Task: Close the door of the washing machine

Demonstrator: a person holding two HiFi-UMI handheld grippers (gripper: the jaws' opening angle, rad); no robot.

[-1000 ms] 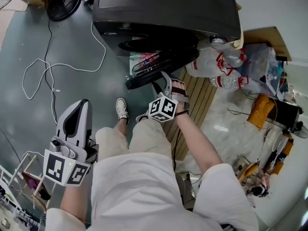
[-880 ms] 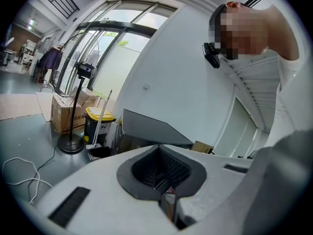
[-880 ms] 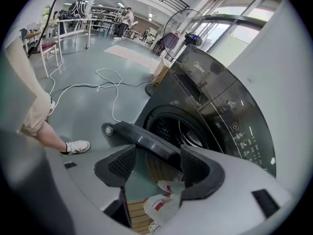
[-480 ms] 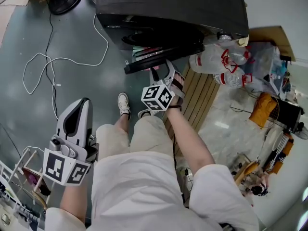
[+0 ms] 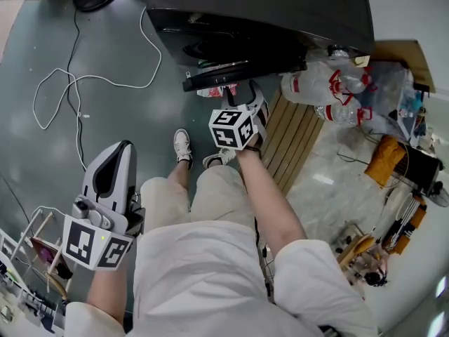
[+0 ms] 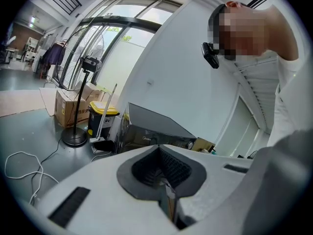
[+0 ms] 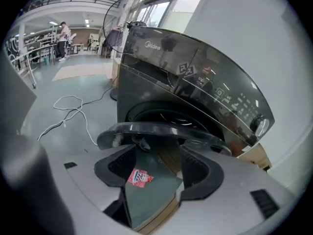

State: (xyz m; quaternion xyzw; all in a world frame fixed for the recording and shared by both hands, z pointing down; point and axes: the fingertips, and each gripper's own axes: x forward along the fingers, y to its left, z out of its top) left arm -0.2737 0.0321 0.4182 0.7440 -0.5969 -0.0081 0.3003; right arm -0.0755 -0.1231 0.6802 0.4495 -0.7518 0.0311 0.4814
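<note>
Right gripper view: where's the door (image 7: 161, 131) edge?
— Ajar on the washing machine (image 7: 195, 77), rim just past my right gripper (image 7: 156, 152), jaws spread, gripping nothing. Left gripper (image 6: 160, 153) is pinched together. Floor (image 7: 63, 126) lies open leftward.

A dark washing machine (image 5: 259, 12) stands at the top, its door (image 5: 242, 72) part open toward the person. The right tool (image 5: 244, 93), jaws apart, points at the door's edge from just beside it; whether it touches is unclear. The left tool (image 5: 118, 152) hangs low at the left beside the person's leg (image 5: 165, 195), well apart from the machine. A white cable (image 5: 70, 83) loops over the grey floor (image 5: 140, 118); plastic bags (image 5: 337, 93) lie right of the machine.
</note>
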